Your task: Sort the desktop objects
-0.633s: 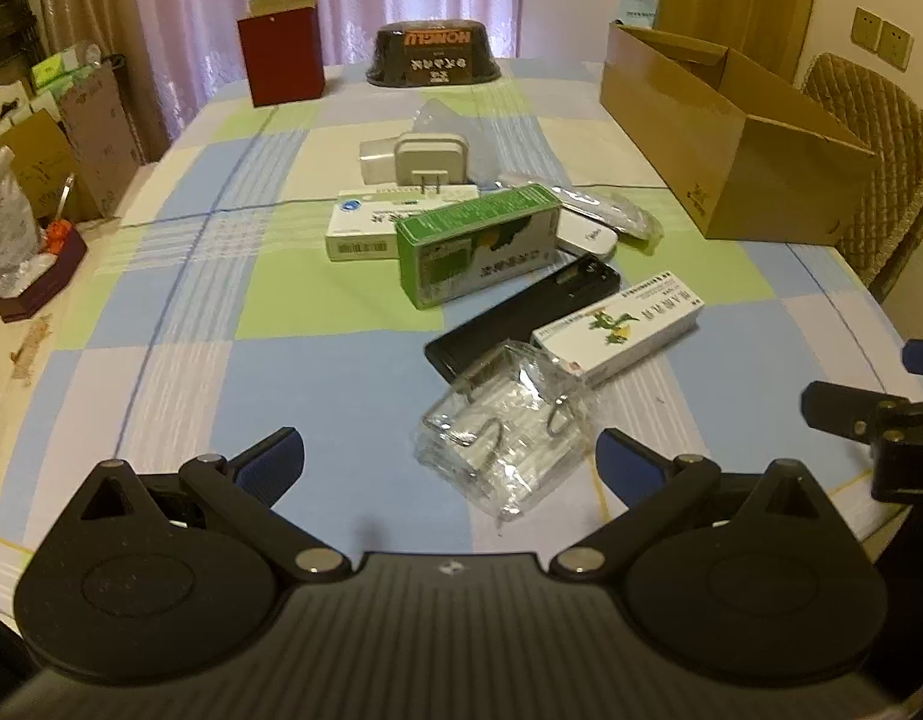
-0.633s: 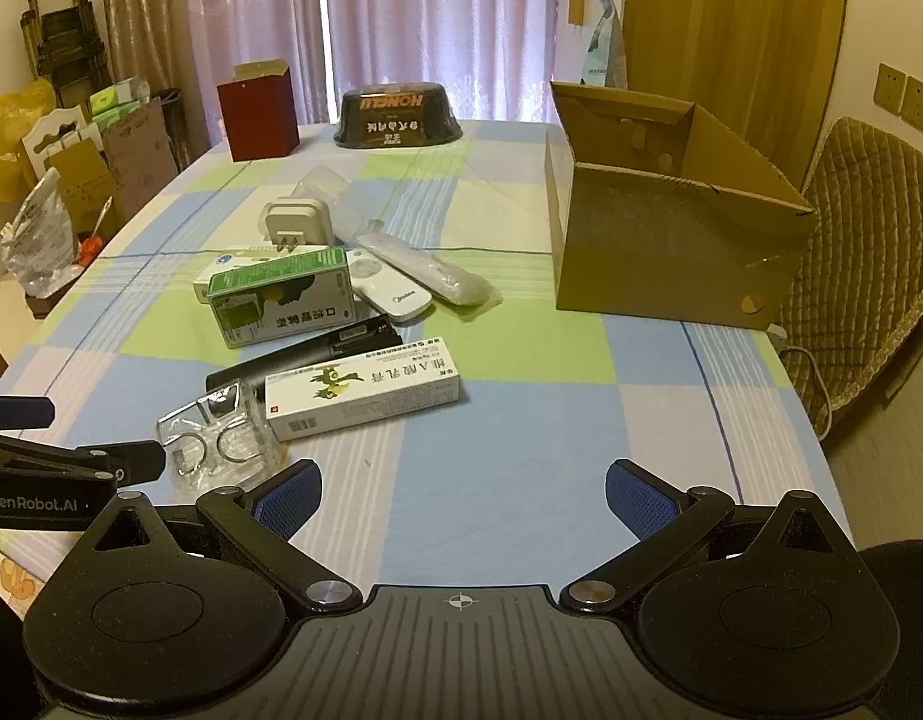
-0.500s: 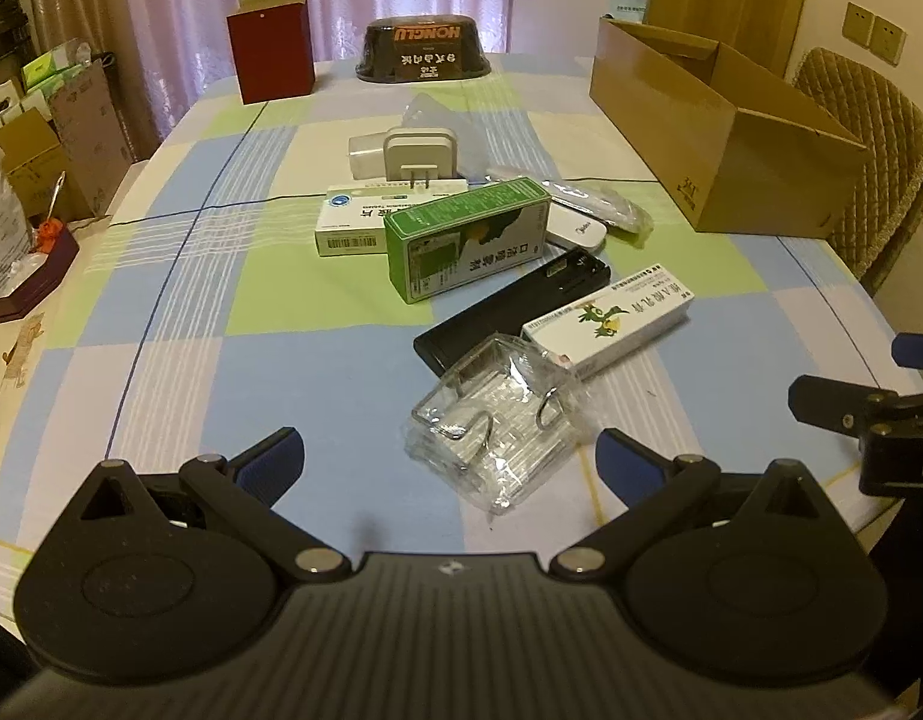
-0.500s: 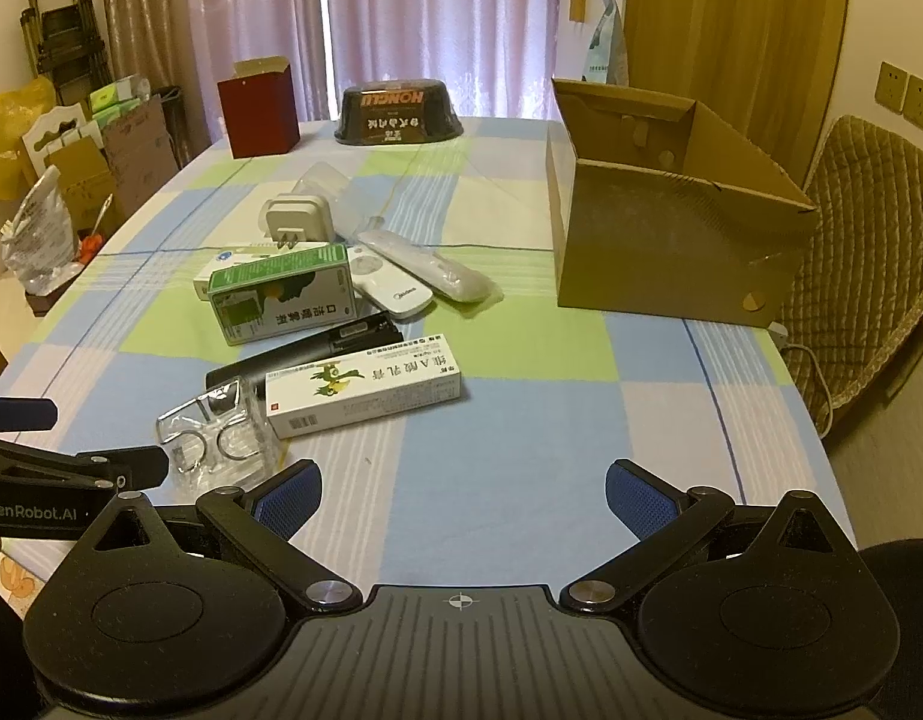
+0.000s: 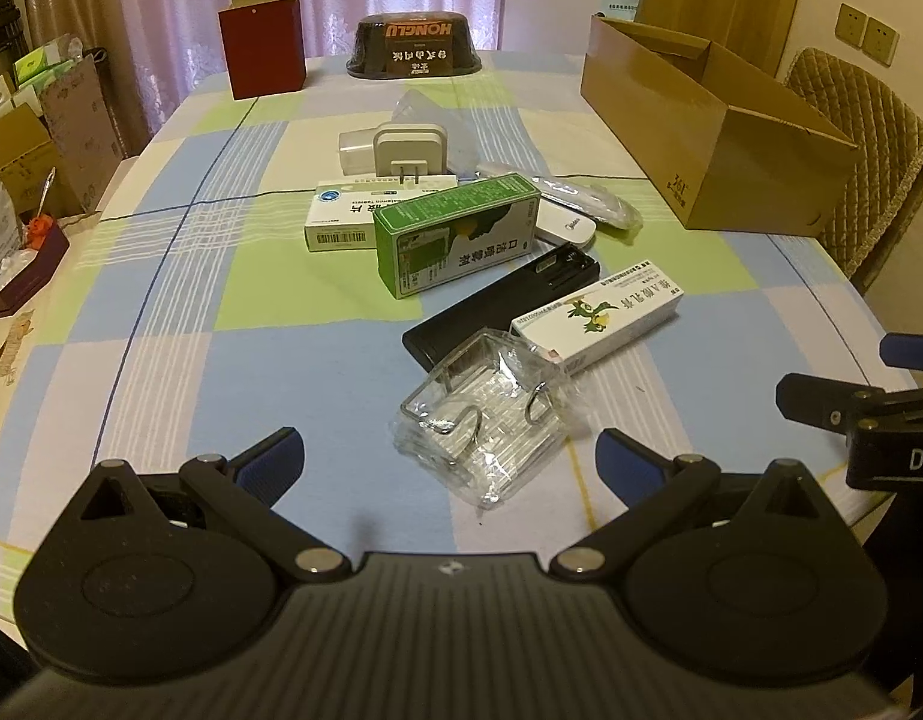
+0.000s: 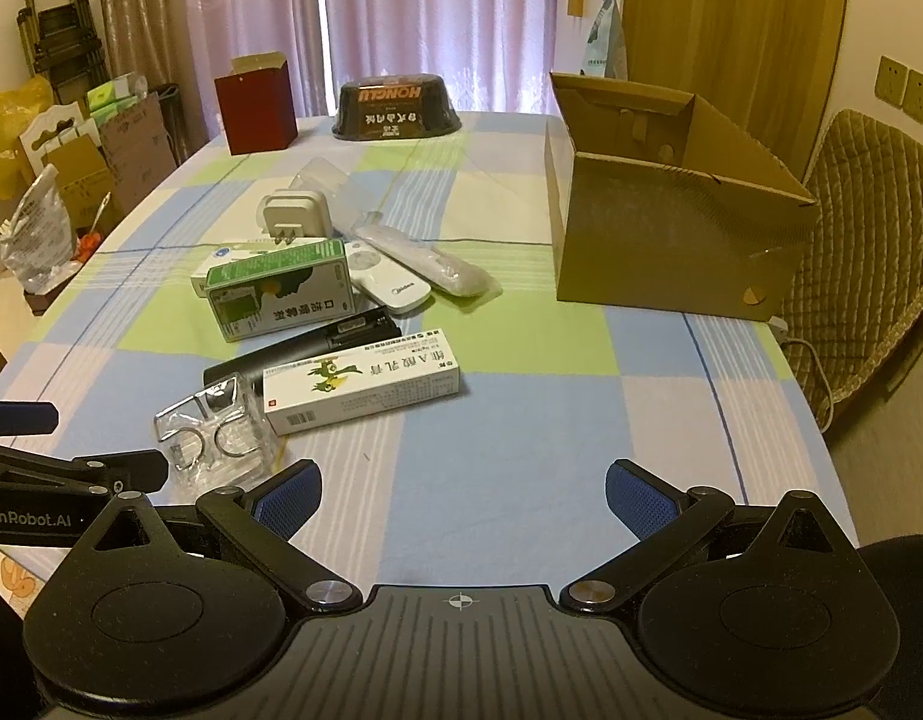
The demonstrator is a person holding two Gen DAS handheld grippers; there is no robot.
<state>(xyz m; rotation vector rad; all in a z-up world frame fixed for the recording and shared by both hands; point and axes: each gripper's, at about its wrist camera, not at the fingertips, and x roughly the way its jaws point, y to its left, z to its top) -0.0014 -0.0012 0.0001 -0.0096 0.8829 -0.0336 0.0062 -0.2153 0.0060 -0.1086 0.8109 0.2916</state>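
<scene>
We took the green box [image 5: 458,235] as our landmark on the checked cloth [image 5: 269,360]. Far left of it and well behind stood a red box [image 5: 262,48], with a dark bowl [image 5: 414,45] upside down further right at the table's far end. Just behind the green box lay a white box [image 5: 347,216] carrying a plug adapter [image 5: 409,153]. In front of the green box a black remote [image 5: 503,306] lay at a slant, its near end touching a clear packet [image 5: 482,420] of metal rings. A bird box [image 5: 599,315] rested across the black remote, right of the packet. Right of the green box sat a white remote [image 6: 389,282], then a wrapped remote [image 6: 437,261]. Far right of the green box, well apart, stood the open carton [image 6: 671,252].

Our left gripper [image 5: 449,462] hung over the near edge, jaws spread wide and empty, the packet just ahead between them. Our right gripper [image 6: 461,498] also had its jaws spread wide, holding nothing, over bare cloth right of the packet.
</scene>
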